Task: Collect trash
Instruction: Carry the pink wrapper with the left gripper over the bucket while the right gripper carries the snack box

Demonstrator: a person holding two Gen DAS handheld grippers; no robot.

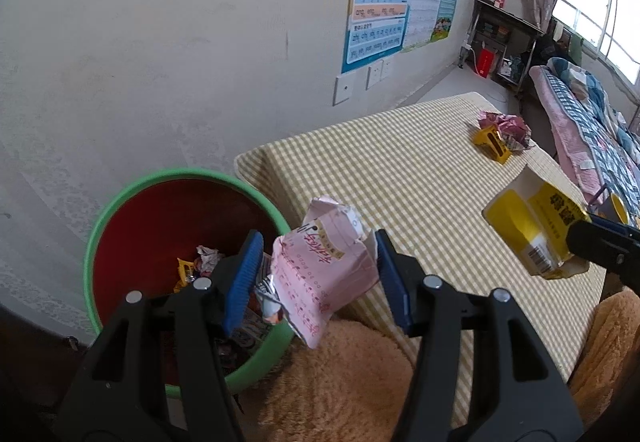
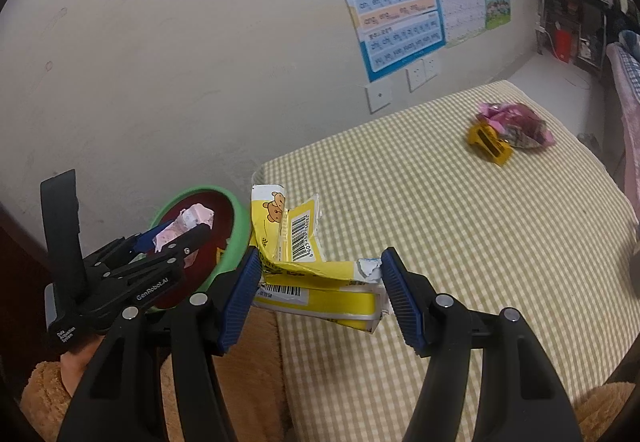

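The main risk is a miss at the bin [image 1: 100,226]: the pink wrapper [image 1: 320,270] hangs only partly above the green rim, at the lower middle of the left wrist view, so if the left hand-held gripper [image 1: 316,274] lets go here, the light paper may slide down outside, onto the orange fleece at the bottom of the frame. The yellow box [image 2: 320,282] has the same danger, and more, because in the right wrist view it is lower centre, beside the bin and above the edge of the checked bench [image 2: 460,226], not above the opening. It is torn and bent, so a loose flap may catch on the rim. The two hand-held grippers are near each other at the bin and could knock together. The left one is clamped on the pink wrapper, which is crumpled, with red print. The right hand-held gripper [image 2: 318,290] is clamped on the yellow box, which is flattened, with barcodes and a small bear. Two more pieces, a pink bag [image 2: 520,129] and a small yellow box [image 2: 490,145], lie touching at the upper right of the bench, not yet collected.
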